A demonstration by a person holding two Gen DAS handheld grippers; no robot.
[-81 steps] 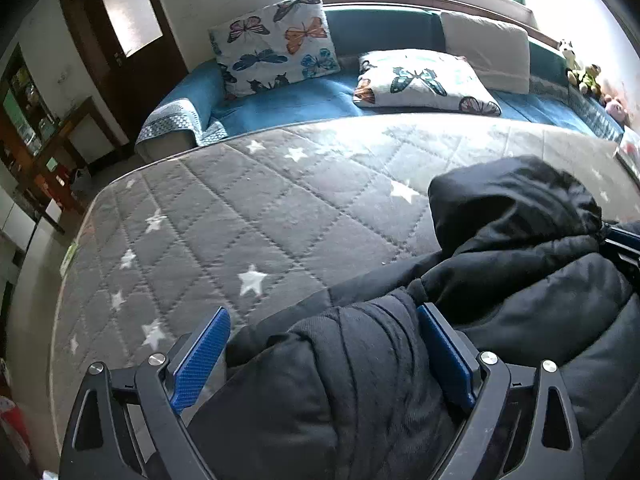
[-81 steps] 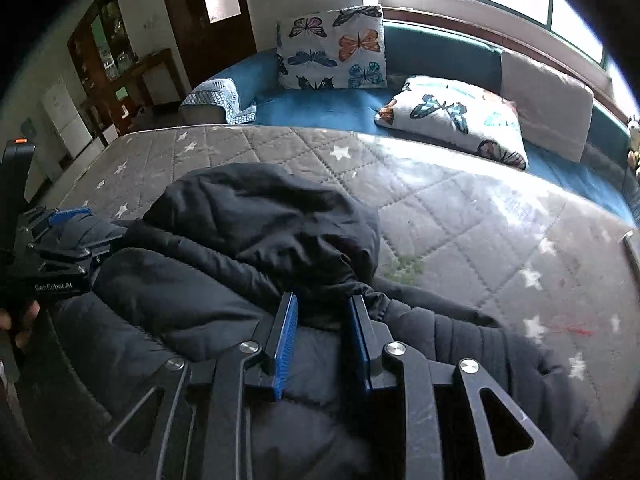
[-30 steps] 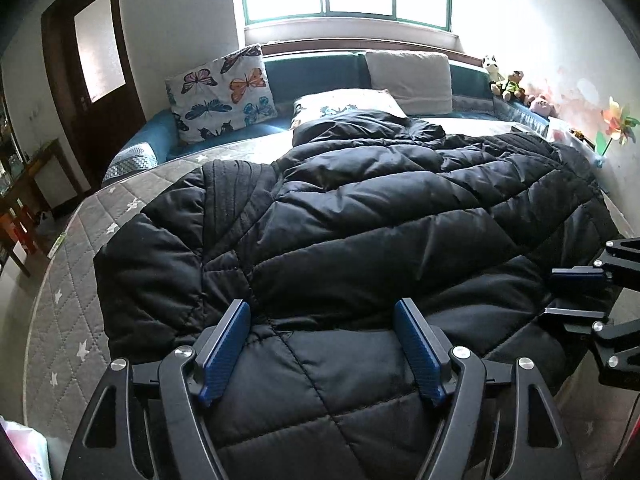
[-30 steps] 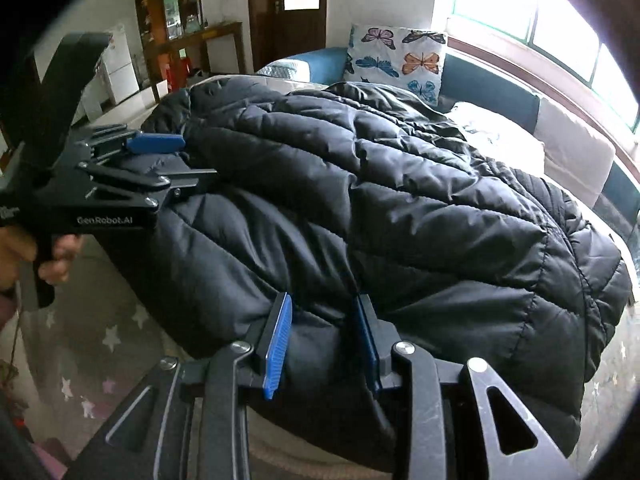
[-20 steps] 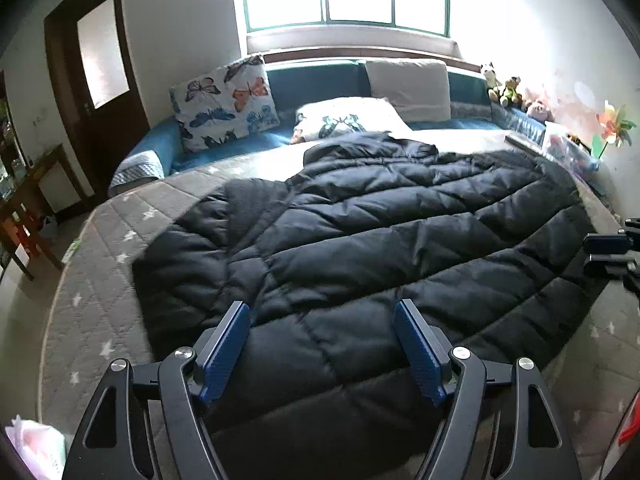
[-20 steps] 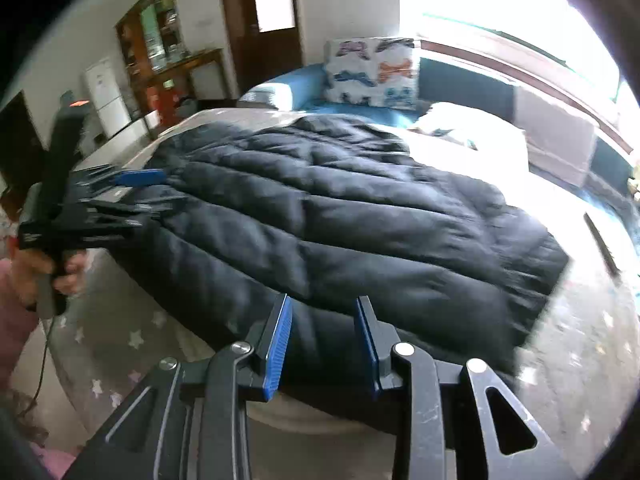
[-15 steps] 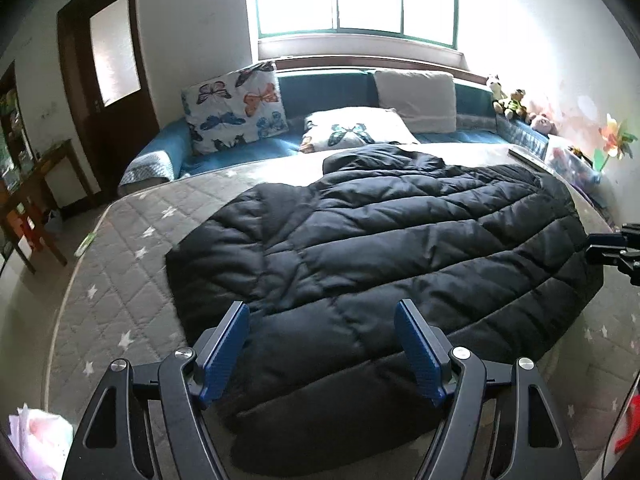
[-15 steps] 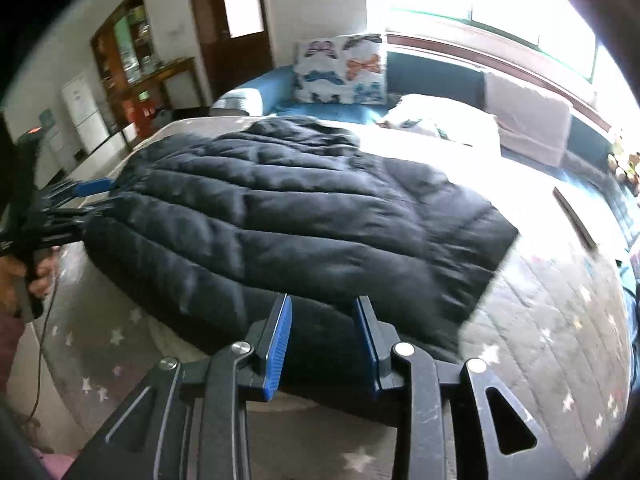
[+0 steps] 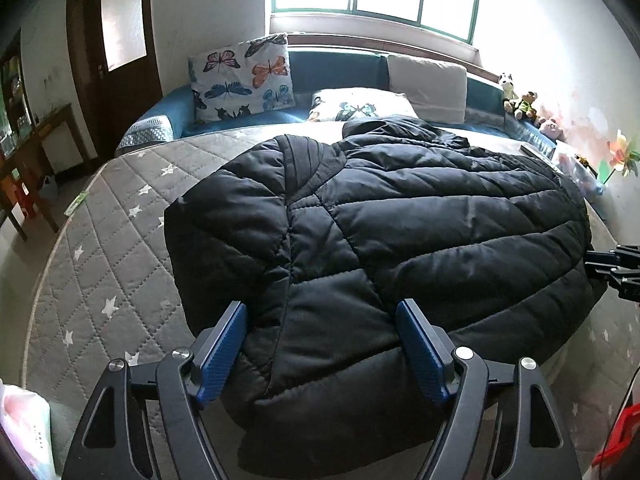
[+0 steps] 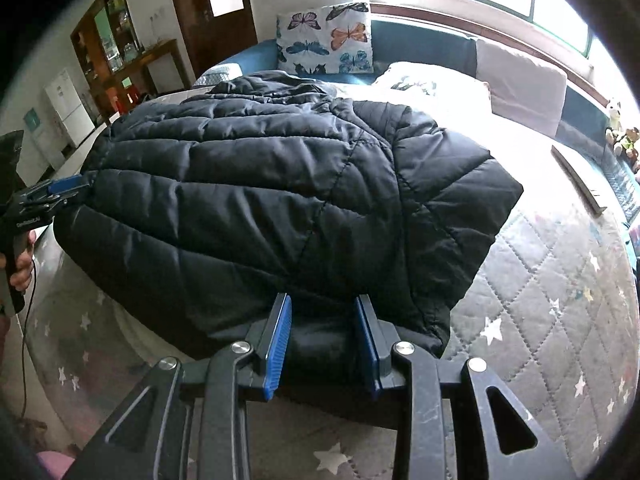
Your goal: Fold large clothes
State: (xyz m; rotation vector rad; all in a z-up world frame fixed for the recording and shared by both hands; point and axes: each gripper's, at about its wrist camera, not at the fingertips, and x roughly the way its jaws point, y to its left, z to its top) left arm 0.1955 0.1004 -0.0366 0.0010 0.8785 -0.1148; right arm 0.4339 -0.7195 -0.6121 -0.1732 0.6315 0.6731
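A black puffer jacket [image 9: 400, 220] lies spread back-up across the grey star-quilted mattress [image 9: 100, 260], its hood [image 9: 384, 128] at the far end. The near hem hangs over the mattress edge. My left gripper [image 9: 320, 308] holds a wide bunch of that hem between its blue pads, and its jaws are opening. In the right wrist view the jacket [image 10: 260, 180] fills the middle, with my right gripper [image 10: 322, 300] shut on the hem near the other corner. The left gripper [image 10: 68, 190] shows at that view's left edge, a hand [image 10: 20, 268] on its handle.
A blue daybed with butterfly pillows [image 9: 240, 76] and a beige cushion runs under the window behind the mattress. Plush toys [image 9: 520, 100] sit at its right end. A dark flat object [image 10: 576, 180] lies on the mattress's far right. A pink bag [image 9: 24, 432] is at lower left.
Both grippers have drawn back toward the near edge with the hem. The jacket, bunched near its hood before, has come down and now lies flat and stretched over the mattress.
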